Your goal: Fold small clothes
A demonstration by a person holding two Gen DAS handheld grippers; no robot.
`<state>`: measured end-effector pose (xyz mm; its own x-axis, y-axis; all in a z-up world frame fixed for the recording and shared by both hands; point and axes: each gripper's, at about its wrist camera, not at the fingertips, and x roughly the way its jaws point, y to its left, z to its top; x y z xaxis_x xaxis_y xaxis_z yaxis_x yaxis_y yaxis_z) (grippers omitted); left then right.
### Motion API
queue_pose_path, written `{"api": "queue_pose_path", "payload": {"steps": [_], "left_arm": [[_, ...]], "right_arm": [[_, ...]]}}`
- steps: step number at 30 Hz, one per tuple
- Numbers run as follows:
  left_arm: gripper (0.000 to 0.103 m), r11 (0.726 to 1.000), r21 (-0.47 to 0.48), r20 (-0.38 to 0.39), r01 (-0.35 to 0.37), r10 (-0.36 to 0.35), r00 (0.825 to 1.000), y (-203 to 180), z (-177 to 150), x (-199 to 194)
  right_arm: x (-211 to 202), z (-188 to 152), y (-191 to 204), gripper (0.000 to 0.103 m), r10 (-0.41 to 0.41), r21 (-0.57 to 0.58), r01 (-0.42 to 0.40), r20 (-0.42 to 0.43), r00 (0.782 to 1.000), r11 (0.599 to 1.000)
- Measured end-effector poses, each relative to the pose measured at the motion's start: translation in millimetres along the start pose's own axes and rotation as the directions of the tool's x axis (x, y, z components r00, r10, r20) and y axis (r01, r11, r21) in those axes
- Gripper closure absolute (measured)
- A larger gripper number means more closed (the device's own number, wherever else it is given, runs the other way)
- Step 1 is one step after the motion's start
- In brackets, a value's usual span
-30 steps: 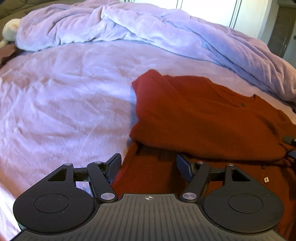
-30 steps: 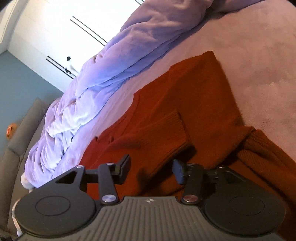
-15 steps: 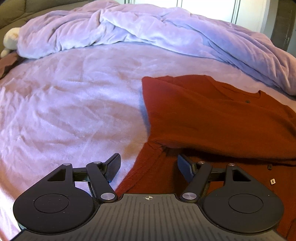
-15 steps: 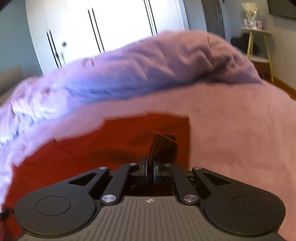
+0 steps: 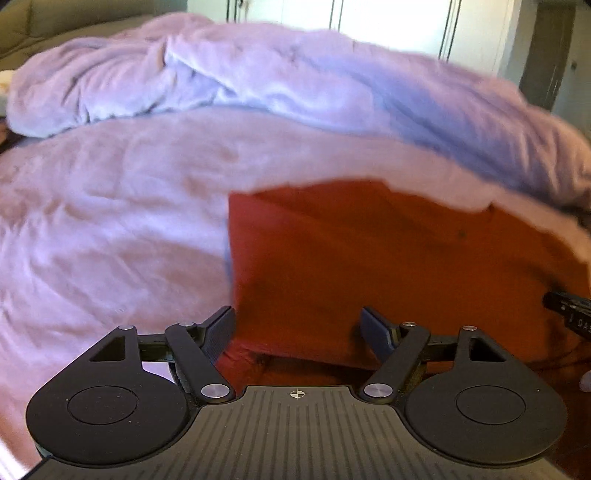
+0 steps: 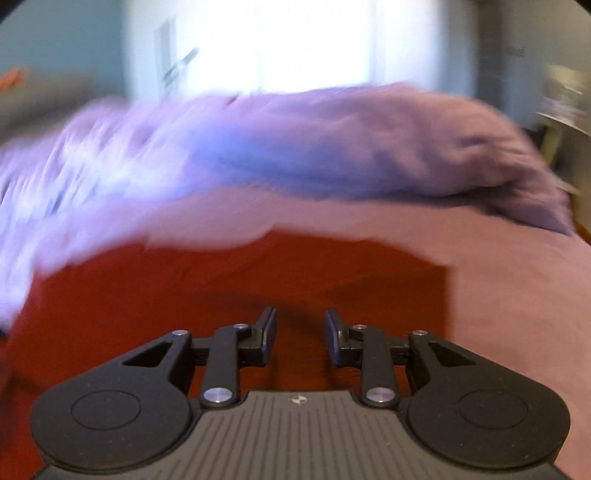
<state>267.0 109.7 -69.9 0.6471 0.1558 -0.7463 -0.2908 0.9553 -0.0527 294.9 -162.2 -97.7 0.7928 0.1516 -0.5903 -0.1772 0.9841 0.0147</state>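
The sweater [image 5: 369,266] lies on the bed [image 5: 110,221], the duvet [image 5: 295,81] behind.

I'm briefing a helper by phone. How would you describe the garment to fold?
Look at the bed covered in lilac fabric, with a bunched lilac duvet along its far side. The sweater lies flat in front of it, the only rust-red thing there.

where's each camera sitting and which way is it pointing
Left wrist: on the left gripper, angled down over the left edge of the rust-red knitted sweater on the lilac fleece bedcover; its open fingers show, nothing between them.
Right wrist: on the right gripper, angled down over the sweater's middle, blurred; its fingers show, parted and empty, having just been opening.
Both share the sweater, the bedcover, the bunched lilac duvet and white wardrobe doors behind.
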Motion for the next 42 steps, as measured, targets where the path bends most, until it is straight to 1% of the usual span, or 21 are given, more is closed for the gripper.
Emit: {"api": "queue_pose_path", "payload": {"steps": [2,4,6,10,12,13,14,16,18,21,23,25,27,28,30,32,34,36,38,40,42], "left_arm": [[0.021,0.999,0.037,-0.017,-0.038,0.039,0.999,-1,-2,9],[0.016,1.0,0.008,-0.028,-0.022,0.022,0.999,7,-3,12],[0.016,0.999,-0.047,-0.052,0.001,-0.003,0.999,18,-4,13],[0.016,0.995,-0.089,-0.077,0.041,-0.048,0.996,30,-8,3],[0.016,0.995,-0.07,-0.072,0.067,-0.072,0.995,35,-17,-10],[0.016,0.996,-0.058,-0.081,0.075,-0.08,0.994,38,-24,-16],[0.016,0.997,-0.048,-0.094,0.067,-0.071,0.993,42,-34,-24],[0.016,0.997,-0.034,-0.105,0.073,-0.076,0.991,49,-56,-43],[0.015,0.997,0.0,-0.122,0.075,-0.074,0.99,54,-82,-65],[0.015,0.992,0.107,-0.124,0.061,-0.048,0.991,59,-119,-102],[0.015,0.989,0.132,-0.135,0.068,-0.05,0.99,64,-138,-124],[0.016,0.991,0.098,-0.168,0.095,-0.077,0.983,72,-151,-140],[0.018,0.989,0.068,-0.194,0.128,-0.113,0.975,78,-161,-152],[0.02,0.99,0.063,-0.208,0.13,-0.115,0.971,81,-165,-155],[0.026,0.994,0.063,-0.251,0.091,-0.073,0.965,87,-174,-157],[0.028,0.995,0.048,-0.268,0.082,-0.067,0.961,95,-178,-160],[0.027,0.993,-0.003,-0.279,0.12,-0.116,0.953,105,-178,-164],[0.028,0.981,-0.081,-0.297,0.179,-0.195,0.935,113,-179,-163],[0.032,0.968,-0.14,-0.299,0.206,-0.24,0.924,117,-177,-162],[0.046,0.953,-0.172,-0.299,0.248,-0.29,0.909,116,-175,-160],[0.048,0.948,-0.175,-0.307,0.267,-0.31,0.9,111,-174,-158]], "right_arm": [[20,-2,2,0.094,-0.043,-0.075,0.037,-0.08,0.996,0.997],[27,-4,-11,0.095,-0.132,-0.094,0.126,-0.059,0.989,0.988],[28,-2,-26,0.102,-0.18,-0.064,0.176,-0.048,0.983,0.982],[26,0,-29,0.102,-0.174,-0.082,0.168,-0.075,0.982,0.982],[16,4,-27,0.092,-0.111,-0.057,0.106,-0.106,0.988,0.993],[5,-1,-28,0.08,-0.067,-0.032,0.064,-0.115,0.991,0.997],[-7,-8,-28,0.074,-0.05,-0.022,0.048,-0.109,0.993,0.999],[-41,-28,-24,0.071,-0.019,-0.018,0.018,-0.09,0.996,1.0],[-72,-55,-21,0.069,0.009,-0.01,-0.011,-0.127,0.992,1.0],[-128,-103,-24,0.067,0.015,-0.007,-0.016,-0.16,0.987,1.0],[-168,-133,-26,0.061,0.01,-0.007,-0.011,-0.182,0.983,1.0],[-203,-153,-28,0.054,0.006,-0.019,-0.01,-0.204,0.979,1.0],[-226,-162,-31,0.053,0.001,-0.004,-0.002,-0.212,0.977,1.0],[-235,-165,-35,0.053,0.001,0.005,0.001,-0.22,0.975,1.0],[-246,-168,-37,0.053,0.001,0.021,0.003,-0.223,0.975,1.0],[-247,-169,-41,0.049,-0.015,0.019,0.02,-0.257,0.966,1.0],[-250,-173,-44,0.049,-0.004,0.046,0.018,-0.28,0.96,0.999],[-253,-174,-50,0.049,0.026,0.099,0.002,-0.28,0.96,0.995],[-253,-174,-55,0.049,0.049,0.148,-0.006,-0.282,0.958,0.989],[-252,-174,-60,0.049,0.067,0.191,-0.013,-0.282,0.957,0.982],[-248,-173,-62,0.049,0.093,0.228,-0.027,-0.28,0.956,0.973]]}}
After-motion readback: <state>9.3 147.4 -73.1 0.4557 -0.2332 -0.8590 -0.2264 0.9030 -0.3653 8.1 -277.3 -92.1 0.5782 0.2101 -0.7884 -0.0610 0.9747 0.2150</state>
